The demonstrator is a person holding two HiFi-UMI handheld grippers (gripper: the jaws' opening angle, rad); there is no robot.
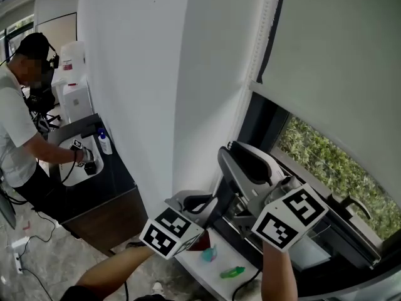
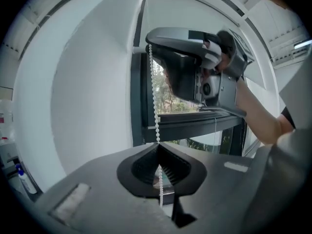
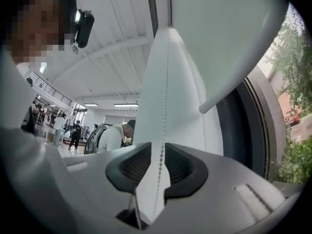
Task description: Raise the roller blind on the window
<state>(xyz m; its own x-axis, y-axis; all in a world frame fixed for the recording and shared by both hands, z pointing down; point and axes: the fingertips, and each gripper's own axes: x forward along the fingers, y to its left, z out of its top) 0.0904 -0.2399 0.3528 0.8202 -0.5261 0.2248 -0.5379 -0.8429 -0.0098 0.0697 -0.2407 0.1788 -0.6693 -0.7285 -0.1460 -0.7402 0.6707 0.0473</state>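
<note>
Beside the frame, only your left gripper [image 2: 157, 146] clamps the bead chain [image 2: 155, 96] (right gripper [image 3: 157, 150] gapes around it), so a slip may drop the roller blind [image 1: 338, 49].

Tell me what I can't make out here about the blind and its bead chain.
- Head view: the blind loses its top roll to the picture's upper edge.
- Left gripper view: the bead chain drops through the left claw, whose body hides its lower loop.
- Head view: a small green thing below the hands is too small to name.
</note>
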